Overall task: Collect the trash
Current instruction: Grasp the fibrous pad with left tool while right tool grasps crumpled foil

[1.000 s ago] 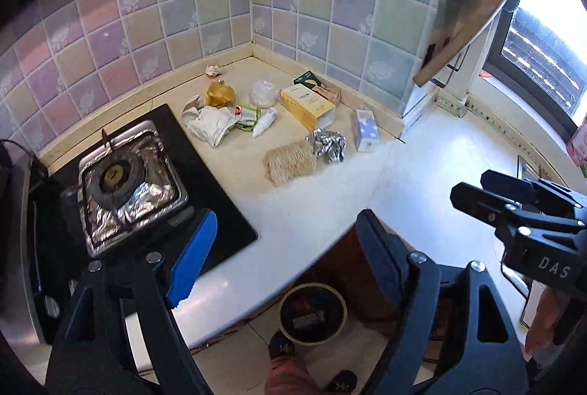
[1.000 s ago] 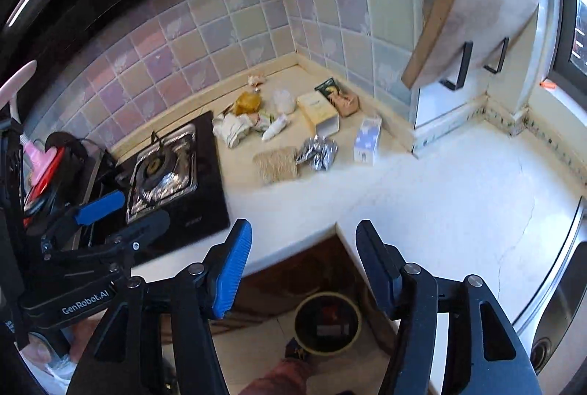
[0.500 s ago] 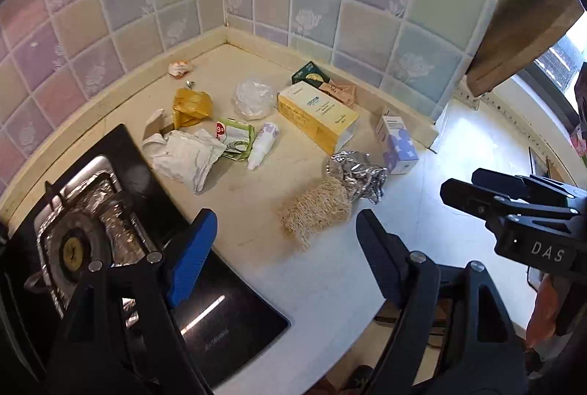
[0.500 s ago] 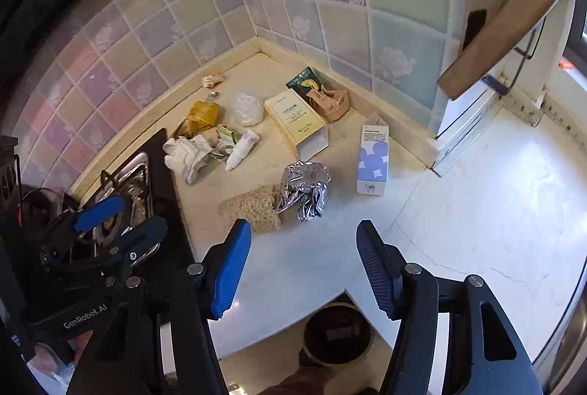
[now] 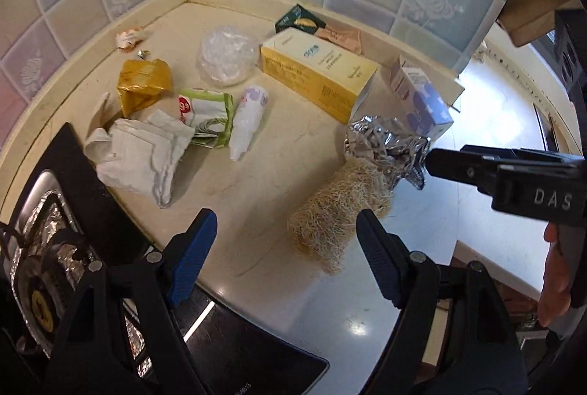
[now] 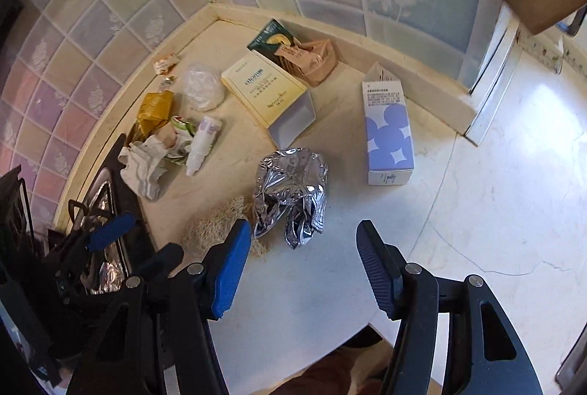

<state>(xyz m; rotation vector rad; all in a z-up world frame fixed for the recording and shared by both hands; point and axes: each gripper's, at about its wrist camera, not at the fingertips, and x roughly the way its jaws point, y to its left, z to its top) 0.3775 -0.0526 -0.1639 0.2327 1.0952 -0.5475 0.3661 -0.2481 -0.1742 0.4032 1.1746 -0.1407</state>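
Trash lies on the cream counter corner. A crumpled foil wad (image 6: 291, 191) sits just ahead of my open, empty right gripper (image 6: 302, 270); it also shows in the left wrist view (image 5: 381, 145). A straw-like fibre pad (image 5: 337, 215) lies just ahead of my open, empty left gripper (image 5: 286, 255), towards its right finger. Further back lie a yellow box (image 5: 317, 72), a blue-white carton (image 6: 387, 131), a white tube (image 5: 247, 121), crumpled white paper (image 5: 137, 156), a gold wrapper (image 5: 143, 85) and a clear plastic wad (image 5: 227, 55).
A black gas hob (image 5: 84, 211) with a foil-lined burner lies at the left, next to the trash. Tiled walls close the corner behind. A green packet (image 6: 271, 37) and a tan bag (image 6: 315, 59) lean at the back wall. The white counter (image 6: 513, 193) continues to the right.
Both grippers have moved forward and down towards the trash, which now looks much larger. The floor bin below the counter has dropped out of view. Both grippers stay open.
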